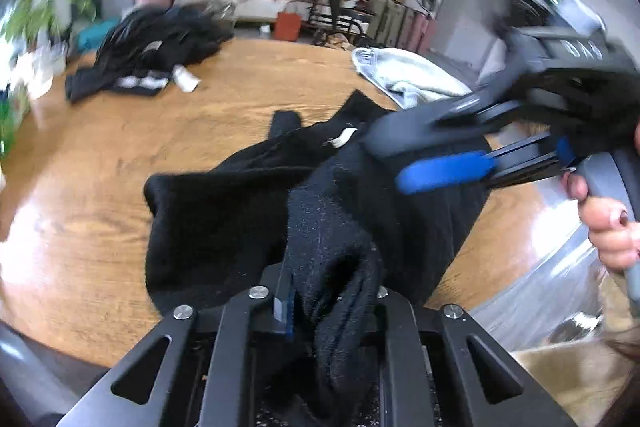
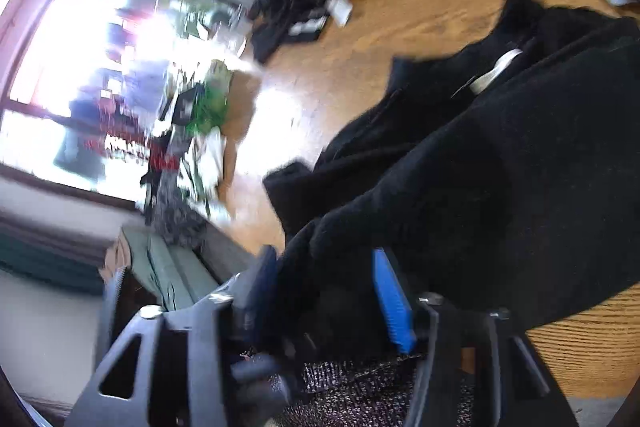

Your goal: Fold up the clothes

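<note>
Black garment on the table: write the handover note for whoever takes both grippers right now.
Left gripper: shut on a bunched fold of the black garment.
Right gripper: jaws apart with black cloth between them; grip unclear.
Garment lies crumpled, partly lifted, on the wooden table. A dark clothes pile and a light cloth sit at the far edge.
Done: no fold is finished.
Left: spread, fold, then the rest.

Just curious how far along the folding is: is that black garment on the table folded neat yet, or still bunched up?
Still bunched. The black garment lies rumpled on the table, one end gathered in the left claw.
</note>
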### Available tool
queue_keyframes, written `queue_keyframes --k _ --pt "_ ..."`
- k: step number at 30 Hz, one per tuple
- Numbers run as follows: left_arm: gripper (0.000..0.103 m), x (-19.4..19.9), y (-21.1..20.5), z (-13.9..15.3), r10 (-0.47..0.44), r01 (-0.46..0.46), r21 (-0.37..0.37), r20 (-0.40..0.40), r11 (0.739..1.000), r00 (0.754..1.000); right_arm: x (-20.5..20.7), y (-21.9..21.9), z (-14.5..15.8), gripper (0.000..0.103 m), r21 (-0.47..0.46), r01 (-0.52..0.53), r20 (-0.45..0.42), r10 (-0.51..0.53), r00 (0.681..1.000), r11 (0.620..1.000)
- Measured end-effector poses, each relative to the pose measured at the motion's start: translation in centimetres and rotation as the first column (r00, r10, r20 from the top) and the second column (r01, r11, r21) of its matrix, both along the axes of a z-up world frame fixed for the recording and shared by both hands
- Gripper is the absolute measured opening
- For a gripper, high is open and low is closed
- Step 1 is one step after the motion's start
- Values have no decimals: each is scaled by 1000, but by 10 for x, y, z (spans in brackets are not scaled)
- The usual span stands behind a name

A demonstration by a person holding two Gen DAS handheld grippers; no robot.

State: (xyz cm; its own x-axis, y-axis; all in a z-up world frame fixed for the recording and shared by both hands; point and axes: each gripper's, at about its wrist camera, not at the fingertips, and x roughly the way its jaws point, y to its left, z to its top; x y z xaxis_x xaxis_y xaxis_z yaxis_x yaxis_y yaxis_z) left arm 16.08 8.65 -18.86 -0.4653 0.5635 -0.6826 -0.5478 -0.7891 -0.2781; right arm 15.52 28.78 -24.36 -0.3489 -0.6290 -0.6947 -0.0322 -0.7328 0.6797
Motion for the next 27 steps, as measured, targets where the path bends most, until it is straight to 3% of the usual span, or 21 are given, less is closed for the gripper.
queue_keyframes --k 2,3,6,12,18,22,24,26,27 --pt "15 1 -1 2 -9 9 8 -1 1000 1000 4 33 10 73 54 105 -28 -104 994 993" --pt "15 2 -1 4 -17 17 3 -6 1000 1000 7 49 12 75 86 162 -28 -160 987 983" --pt "15 7 2 10 -66 67 28 -25 997 997 16 99 19 76 182 325 -39 -324 945 928" --pt "15 29 6 23 -184 191 90 -79 978 980 30 173 13 77 214 516 3 -529 849 829" --pt "15 43 12 30 -248 258 86 -112 962 962 14 180 9 77 226 528 76 -555 828 819" --pt "15 45 14 32 -277 289 84 -126 954 953 -7 196 -8 76 187 599 205 -628 751 778" --pt "15 46 15 32 -290 303 86 -133 949 948 -19 202 -21 76 163 635 304 -651 696 755" --pt "15 47 16 32 -300 313 90 -135 945 944 -31 202 -34 76 187 646 377 -661 649 740" --pt "15 47 16 31 -305 319 92 -136 943 943 -37 200 -37 77 210 636 394 -659 640 743"
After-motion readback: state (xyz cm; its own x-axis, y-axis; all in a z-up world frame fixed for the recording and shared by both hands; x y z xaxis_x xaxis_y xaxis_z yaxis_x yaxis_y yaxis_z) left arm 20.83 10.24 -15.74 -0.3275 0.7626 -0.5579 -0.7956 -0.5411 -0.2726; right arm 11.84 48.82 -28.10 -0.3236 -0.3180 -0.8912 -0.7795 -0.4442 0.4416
